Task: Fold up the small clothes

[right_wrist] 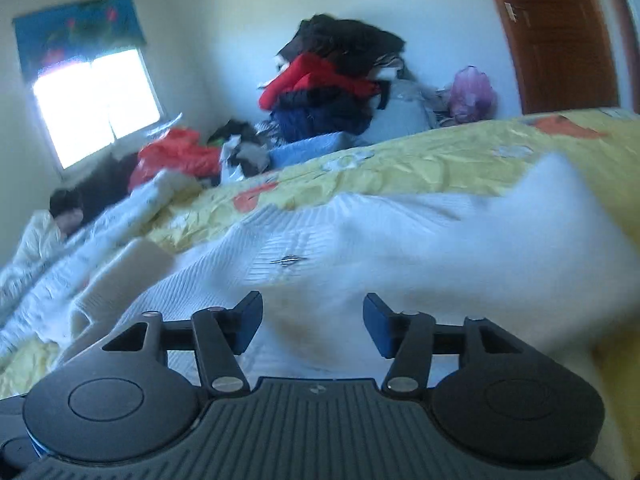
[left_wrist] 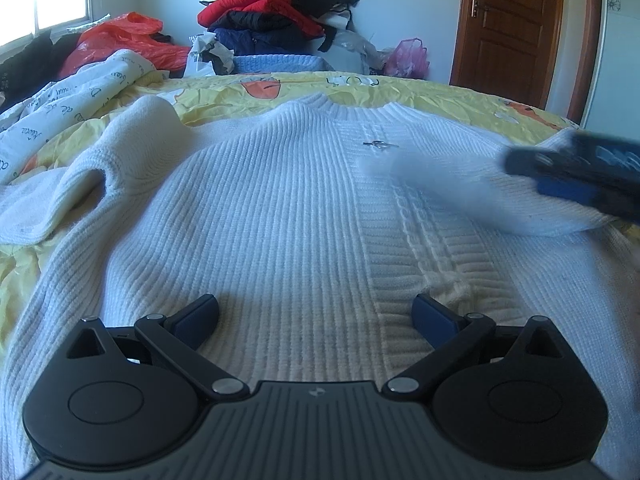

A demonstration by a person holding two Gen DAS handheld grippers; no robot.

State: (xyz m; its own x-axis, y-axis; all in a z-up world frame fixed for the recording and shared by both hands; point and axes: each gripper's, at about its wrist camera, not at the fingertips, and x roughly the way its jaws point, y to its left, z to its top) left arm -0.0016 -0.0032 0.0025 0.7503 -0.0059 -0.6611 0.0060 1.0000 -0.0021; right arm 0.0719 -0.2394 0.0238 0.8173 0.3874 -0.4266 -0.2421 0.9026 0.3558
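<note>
A white ribbed knit sweater (left_wrist: 260,208) lies spread flat, front up, on a bed covered with a yellow patterned sheet (left_wrist: 420,92). At the left, its sleeve (left_wrist: 132,148) is bunched and doubled over beside the body. Near the middle, the left gripper (left_wrist: 316,318) hovers low over the hem end with its fingers (left_wrist: 198,318) spread wide and nothing between them. At the right, the other sleeve (left_wrist: 452,196) appears to be folded in across the chest, blurred by motion, with the right gripper (left_wrist: 560,176) just beside it. In its own view the right gripper's fingers (right_wrist: 250,322) stand about half apart with only the knit below them, gripping nothing. The step in hand looks like the sleeve fold: the right sleeve seems just laid inward, while the left sleeve is not yet folded. The next move likely calls for taking the bunched left sleeve by its cuff and laying it flat across the body before doubling the sweater from hem to collar. The left wrist view shows the full rib pattern, a small metal clasp (left_wrist: 378,144) on the chest and both grippers at once; the right wrist view, tilted and blurred, instead shows a window (right_wrist: 96,108), a heap of dark and red clothes (right_wrist: 332,80) behind the bed, and none of the left gripper.
</note>
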